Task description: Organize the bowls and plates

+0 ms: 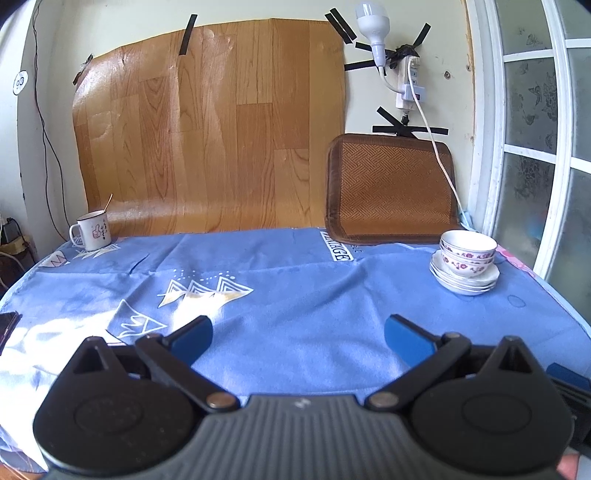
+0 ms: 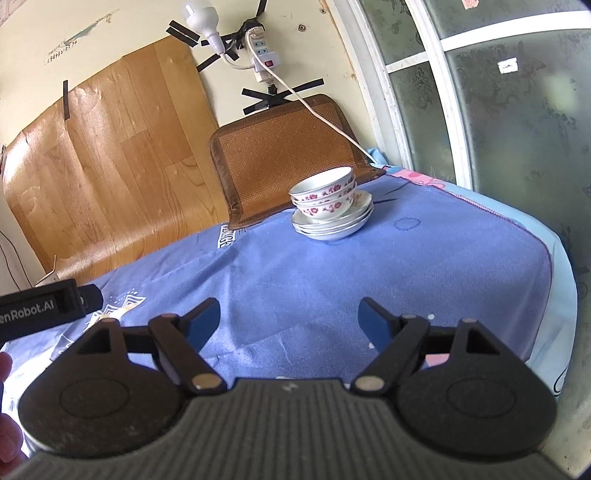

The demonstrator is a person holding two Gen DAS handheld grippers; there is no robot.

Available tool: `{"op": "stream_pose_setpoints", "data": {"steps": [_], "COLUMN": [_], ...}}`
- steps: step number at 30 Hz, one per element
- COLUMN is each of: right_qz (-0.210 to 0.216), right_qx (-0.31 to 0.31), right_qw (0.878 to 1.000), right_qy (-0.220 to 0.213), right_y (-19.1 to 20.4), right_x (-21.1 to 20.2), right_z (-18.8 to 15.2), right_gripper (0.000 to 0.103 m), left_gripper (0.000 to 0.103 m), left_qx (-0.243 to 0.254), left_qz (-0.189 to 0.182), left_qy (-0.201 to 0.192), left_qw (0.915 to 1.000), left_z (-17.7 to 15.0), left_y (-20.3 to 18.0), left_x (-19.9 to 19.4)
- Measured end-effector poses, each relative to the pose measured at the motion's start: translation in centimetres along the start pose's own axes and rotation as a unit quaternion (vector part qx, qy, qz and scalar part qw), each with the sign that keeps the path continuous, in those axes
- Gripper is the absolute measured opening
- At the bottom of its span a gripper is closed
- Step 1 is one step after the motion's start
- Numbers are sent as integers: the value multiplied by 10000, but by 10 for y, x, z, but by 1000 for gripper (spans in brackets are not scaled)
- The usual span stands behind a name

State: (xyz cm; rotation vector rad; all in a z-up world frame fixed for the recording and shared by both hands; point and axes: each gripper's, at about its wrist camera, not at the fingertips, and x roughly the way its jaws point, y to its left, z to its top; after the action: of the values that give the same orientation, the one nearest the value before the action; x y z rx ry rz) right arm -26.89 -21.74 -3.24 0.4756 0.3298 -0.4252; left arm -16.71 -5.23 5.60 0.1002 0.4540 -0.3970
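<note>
Left claw (image 1: 298,338) nearest the lens: blue pads spread wide, nothing between them, hovering low over the blue patterned cloth (image 1: 295,295) that covers the table

Right claw (image 2: 289,319) likewise spread wide and empty, above the same cloth; no earlier view to compare its jaws against

Left claw's body shows at 9 o'clock in the right wrist view, black, with white lettering on it. Part of a hand (image 2: 7,424) at 8 o'clock at the frame edge

Stack of plates (image 2: 332,225) sits on the cloth at 12 o'clock from the right claw, well apart from it; from the left claw it lies at 2 o'clock. Floral bowls (image 2: 325,192) are nested one in another on top of the plates, upright, rims slightly tilted

Woven brown mat (image 1: 391,188) leans against the wall just behind the stack

White mug (image 1: 92,230) with something thin standing in it, far corner at 10 o'clock from the left claw

Dark phone-like slab (image 1: 7,325) at 9 o'clock, cut off by the frame

Wood-grain sheet (image 1: 210,129) taped to the wall at 12 o'clock; power strip (image 1: 408,81) and bulb (image 1: 373,22) taped up at 1 o'clock, white cord trailing down
</note>
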Motion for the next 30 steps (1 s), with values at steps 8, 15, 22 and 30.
{"op": "stream_pose_setpoints", "data": {"steps": [8,15,22,30], "right_qz": [-39,-70,-70,-44], "right_qx": [-26,16,63,68], "right_qw": [10000,10000,10000,10000], "right_qy": [-26,-6,-5,24], "right_y": [-1,-3,-5,-5], "right_x": [-1,-1,0,0], "right_z": [0,0,0,-1], "right_gripper": [84,84,84,84], "left_gripper": [103,103,103,103], "left_qx": [4,50,58,47], "left_qz": [-57,-101,-150,-181], "left_qy": [136,206,250,297], "left_qw": [9999,9997,9996,9994], "left_z": [-2,-3,-4,-5], "left_y": [0,-2,-3,-3], "left_x": [2,3,3,4]}}
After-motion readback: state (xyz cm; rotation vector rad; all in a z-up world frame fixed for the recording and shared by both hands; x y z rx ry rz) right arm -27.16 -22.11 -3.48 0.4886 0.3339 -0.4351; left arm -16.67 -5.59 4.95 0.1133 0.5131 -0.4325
